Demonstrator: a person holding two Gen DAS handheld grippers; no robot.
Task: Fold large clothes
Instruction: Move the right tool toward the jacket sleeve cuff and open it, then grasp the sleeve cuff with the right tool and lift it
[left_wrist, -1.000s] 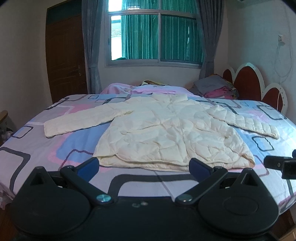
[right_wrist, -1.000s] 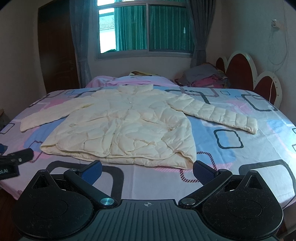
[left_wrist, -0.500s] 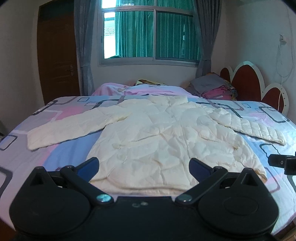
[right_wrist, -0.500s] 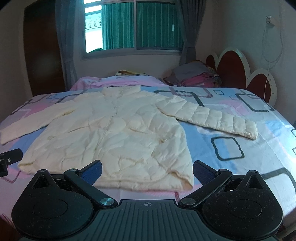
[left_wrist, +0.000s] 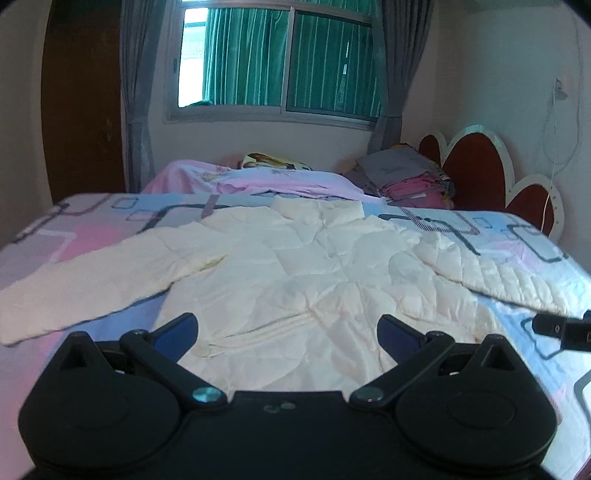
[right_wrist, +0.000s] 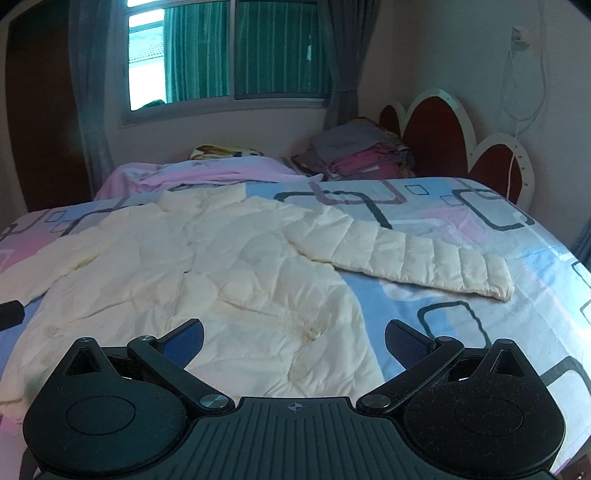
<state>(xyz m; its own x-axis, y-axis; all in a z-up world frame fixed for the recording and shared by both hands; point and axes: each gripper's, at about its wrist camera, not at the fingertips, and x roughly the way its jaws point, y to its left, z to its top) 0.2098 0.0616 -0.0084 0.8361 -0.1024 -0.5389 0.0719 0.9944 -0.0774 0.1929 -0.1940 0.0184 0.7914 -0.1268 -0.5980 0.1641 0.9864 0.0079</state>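
A cream quilted jacket (left_wrist: 306, 273) lies flat on the bed, front up, collar toward the window, both sleeves spread out. It also shows in the right wrist view (right_wrist: 207, 269), with its right sleeve (right_wrist: 413, 258) stretched toward the headboard side. My left gripper (left_wrist: 286, 330) is open and empty, over the jacket's lower hem. My right gripper (right_wrist: 293, 338) is open and empty, over the hem's right part. The right gripper's tip (left_wrist: 561, 328) shows at the left view's right edge.
The bed (right_wrist: 480, 314) has a pink, blue and grey patterned sheet. A pink blanket (left_wrist: 255, 177) and a stack of folded clothes (left_wrist: 410, 177) lie at the far side. A red and white headboard (left_wrist: 491, 173) stands on the right. A window with curtains is behind.
Both grippers have moved forward and lower toward the jacket's hem, which now fills more of each view. Both stay open.
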